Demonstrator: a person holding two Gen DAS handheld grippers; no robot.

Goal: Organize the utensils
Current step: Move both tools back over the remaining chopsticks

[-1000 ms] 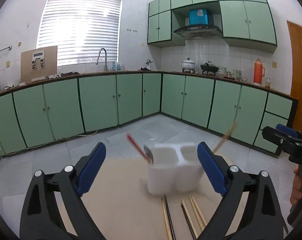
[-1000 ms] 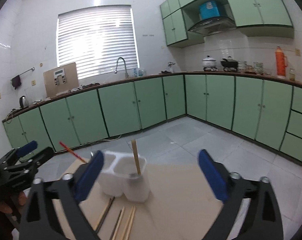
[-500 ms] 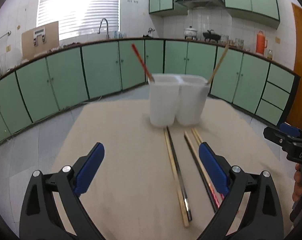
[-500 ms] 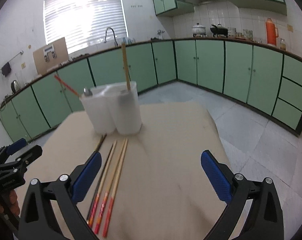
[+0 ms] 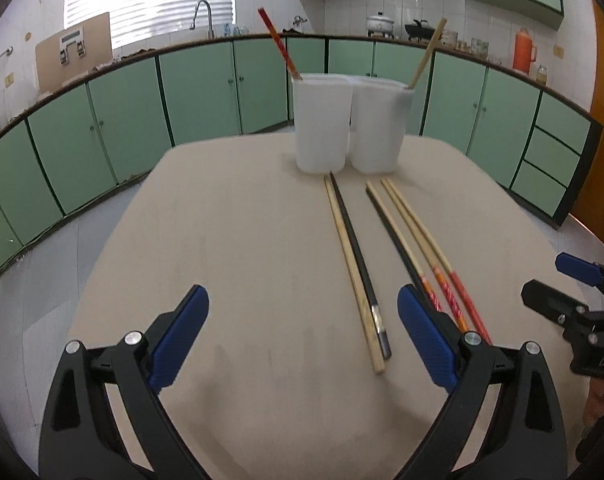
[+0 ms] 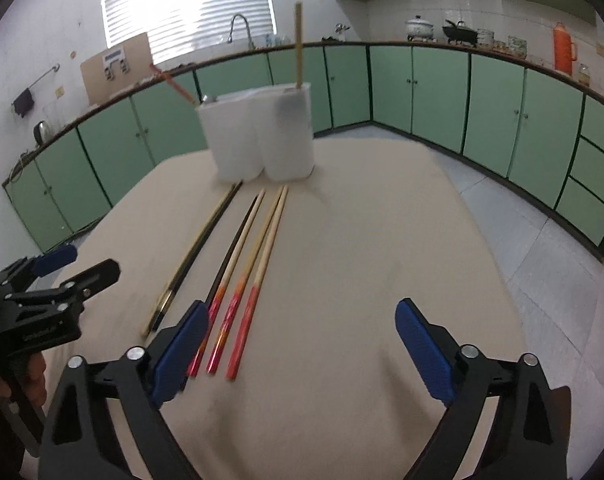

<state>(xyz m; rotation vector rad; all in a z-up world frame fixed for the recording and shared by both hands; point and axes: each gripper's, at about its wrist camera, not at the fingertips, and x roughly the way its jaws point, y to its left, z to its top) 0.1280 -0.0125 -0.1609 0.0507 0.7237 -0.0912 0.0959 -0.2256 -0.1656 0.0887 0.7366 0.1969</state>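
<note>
Five chopsticks lie loose on the beige worktop (image 5: 230,240), all running lengthwise away from the tongs toward a white two-compartment utensil holder (image 5: 352,124) at the far end. A pale bamboo chopstick (image 5: 352,276) and a black chopstick (image 5: 358,264) lie touching side by side as the left pair; their near ends stop just ahead of the left tongs (image 5: 302,336), between the two blue pads but nearer the right-hand one. To the right of that pair lie three red-handled chopsticks (image 5: 430,264), one with a dark shaft and two with pale shafts, their patterned red ends running under the left tongs' right-hand pad. In the right wrist view the same red ends sit just beside and partly behind the left-hand pad of the right tongs (image 6: 298,348).

The holder stands upright well ahead of both tongs. A red chopstick (image 5: 278,42) leans out of its left compartment and a pale wooden chopstick (image 5: 428,52) leans out of its right one.

The left tongs stand wide open with nothing gripped. The right tongs are also apart but closing, with only bare worktop between the pads. Each tool shows at the edge of the other's view, held by a hand (image 6: 6,380).

Green kitchen cabinets (image 5: 198,88) line the walls beyond the worktop.
</note>
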